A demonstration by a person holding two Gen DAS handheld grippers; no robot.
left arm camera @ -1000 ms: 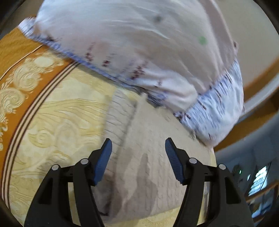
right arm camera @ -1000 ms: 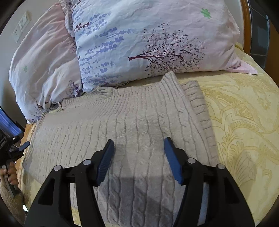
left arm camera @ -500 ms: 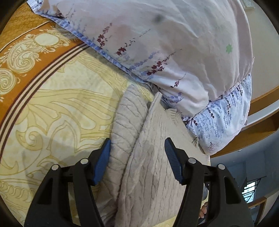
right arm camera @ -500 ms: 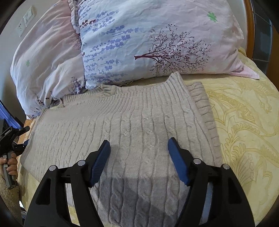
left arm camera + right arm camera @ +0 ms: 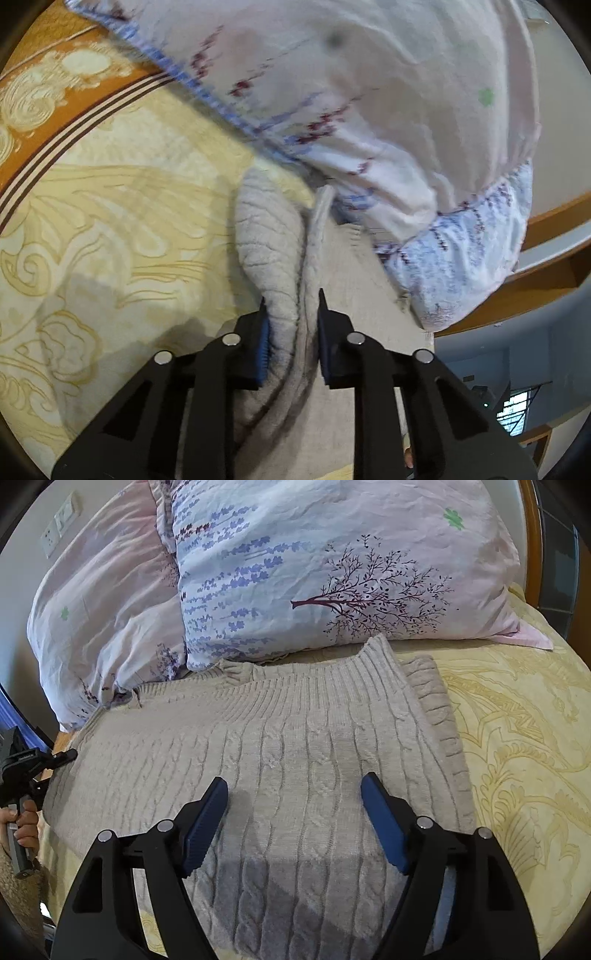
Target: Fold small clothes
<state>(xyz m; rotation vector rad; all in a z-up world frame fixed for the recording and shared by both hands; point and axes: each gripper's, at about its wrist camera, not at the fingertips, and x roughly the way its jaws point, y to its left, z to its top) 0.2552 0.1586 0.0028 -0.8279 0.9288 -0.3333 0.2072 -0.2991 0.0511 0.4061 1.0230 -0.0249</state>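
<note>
Your left gripper (image 5: 291,314) pinches a bunched fold of the beige knit sweater (image 5: 269,243), fingers (image 5: 263,343) nearly together w/ fabric between. Sweater lies on the yellow bedspread (image 5: 110,229), its far end touching the floral pillow (image 5: 369,110).

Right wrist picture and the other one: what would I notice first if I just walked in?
Probably the big beige cable-knit sweater, spread flat on the yellow patterned bedspread below two flowery pillows. Next, the left gripper pinching a bunched fold at the sweater's edge. The right gripper hangs open above the sweater's middle.
</note>
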